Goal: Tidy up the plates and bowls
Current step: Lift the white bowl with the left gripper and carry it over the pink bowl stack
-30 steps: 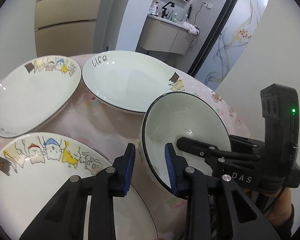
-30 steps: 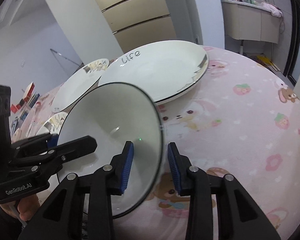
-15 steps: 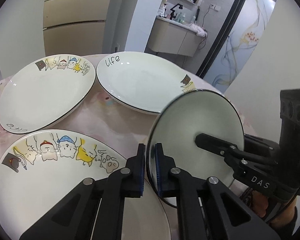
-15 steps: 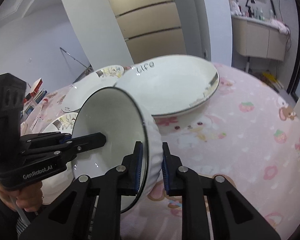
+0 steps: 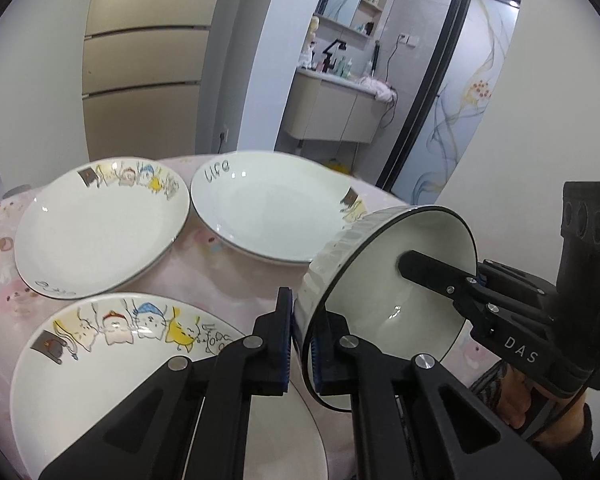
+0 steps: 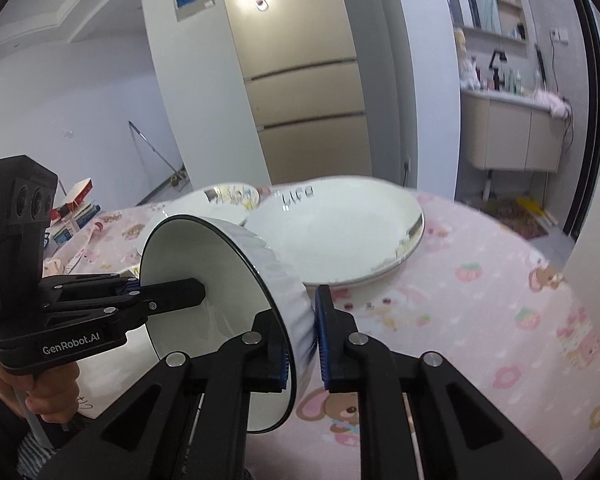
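Both tools pinch the rim of one white ribbed bowl [image 5: 384, 280], held tilted on its side above the pink bench [image 6: 500, 300]: the left tool [image 5: 300, 344] grips the rim at 6 o'clock, the right tool [image 6: 303, 340] grips the opposite edge. Three plates lie on the bench: cat plates [image 5: 100, 220] at 9 and 7 o'clock, a lettered plate [image 5: 268, 216] at 12

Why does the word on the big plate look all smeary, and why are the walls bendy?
Left wrist view: the writing on the far plate is smeared by motion blur. Right wrist view: the same plate is blurred too, while the bowl stays fairly sharp. In both views the fisheye lens bends the walls and door frame.
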